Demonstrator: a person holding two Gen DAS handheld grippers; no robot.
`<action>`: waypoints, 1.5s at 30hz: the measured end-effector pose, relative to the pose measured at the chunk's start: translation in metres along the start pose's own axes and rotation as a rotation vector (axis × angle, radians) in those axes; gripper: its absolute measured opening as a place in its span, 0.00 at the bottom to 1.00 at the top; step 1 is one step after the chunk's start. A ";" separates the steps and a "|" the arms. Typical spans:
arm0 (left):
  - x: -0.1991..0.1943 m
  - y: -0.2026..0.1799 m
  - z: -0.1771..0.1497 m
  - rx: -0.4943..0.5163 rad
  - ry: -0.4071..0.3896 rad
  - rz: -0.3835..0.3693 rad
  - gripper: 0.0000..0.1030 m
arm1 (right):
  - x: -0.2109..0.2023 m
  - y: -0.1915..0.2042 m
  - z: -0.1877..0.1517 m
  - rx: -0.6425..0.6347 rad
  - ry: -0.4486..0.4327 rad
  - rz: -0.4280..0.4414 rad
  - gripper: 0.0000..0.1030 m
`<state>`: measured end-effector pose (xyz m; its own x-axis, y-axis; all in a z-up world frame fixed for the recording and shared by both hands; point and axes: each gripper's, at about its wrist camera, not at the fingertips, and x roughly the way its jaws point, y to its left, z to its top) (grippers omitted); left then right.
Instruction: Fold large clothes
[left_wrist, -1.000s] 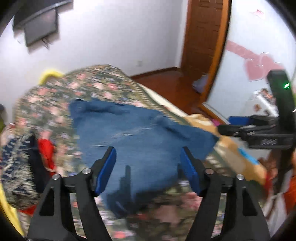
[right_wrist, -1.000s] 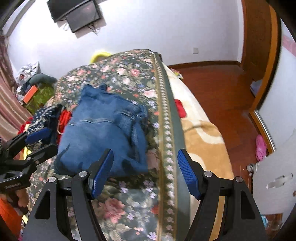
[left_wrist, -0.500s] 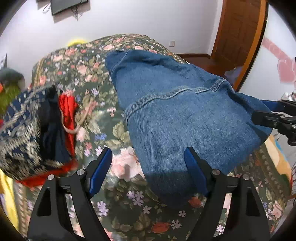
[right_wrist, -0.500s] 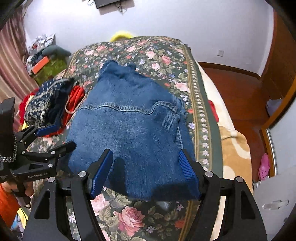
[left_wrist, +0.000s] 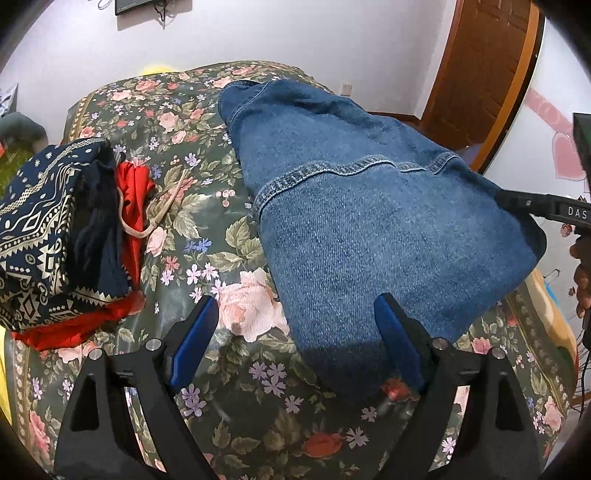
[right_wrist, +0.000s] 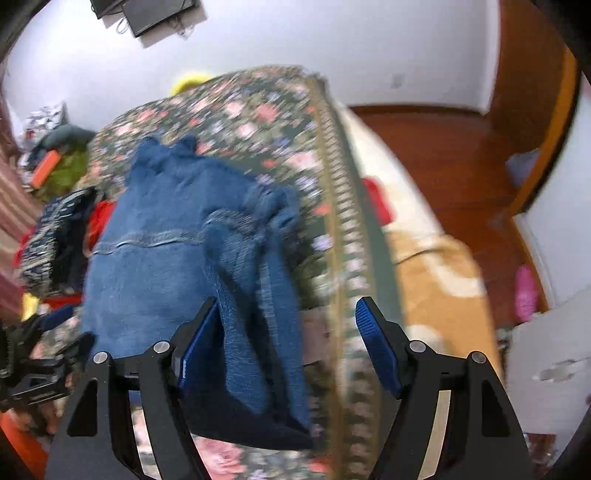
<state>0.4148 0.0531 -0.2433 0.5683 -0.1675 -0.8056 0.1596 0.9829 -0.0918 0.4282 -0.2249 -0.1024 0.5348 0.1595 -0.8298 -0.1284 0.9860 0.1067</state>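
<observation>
Folded blue jeans (left_wrist: 369, 229) lie on the floral bedspread (left_wrist: 192, 206). My left gripper (left_wrist: 295, 347) is open, low over the bed, its jaws spanning the near left corner of the jeans without holding them. In the right wrist view the jeans (right_wrist: 177, 251) show blurred; my right gripper (right_wrist: 288, 343) is open with the near right edge of the denim between its jaws. The right gripper also shows at the right edge of the left wrist view (left_wrist: 546, 210), against the jeans' right side. The left gripper shows at the lower left of the right wrist view (right_wrist: 44, 354).
A stack of folded clothes, navy patterned (left_wrist: 40, 229) over red (left_wrist: 133, 192), sits on the bed left of the jeans. The bed's right edge (right_wrist: 340, 221) drops to a beige blanket (right_wrist: 436, 266) and wooden floor (right_wrist: 443, 155). A door (left_wrist: 480, 62) stands behind.
Both grippers have moved in low at the near end of the jeans. The right gripper has swung right, so the denim edge now lies between its jaws; that view is blurred.
</observation>
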 end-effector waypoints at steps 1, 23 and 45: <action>-0.001 0.001 -0.001 -0.003 0.002 -0.001 0.84 | -0.004 -0.001 -0.001 0.000 0.001 -0.003 0.70; -0.008 0.037 0.049 -0.093 0.029 -0.045 0.84 | 0.042 0.014 0.028 -0.020 0.214 0.264 0.73; 0.096 0.056 0.058 -0.484 0.286 -0.490 0.99 | 0.138 -0.015 0.027 0.162 0.409 0.592 1.00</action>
<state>0.5248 0.0881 -0.2916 0.2805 -0.6334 -0.7212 -0.0705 0.7358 -0.6736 0.5265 -0.2165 -0.2032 0.0558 0.6676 -0.7424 -0.1567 0.7402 0.6539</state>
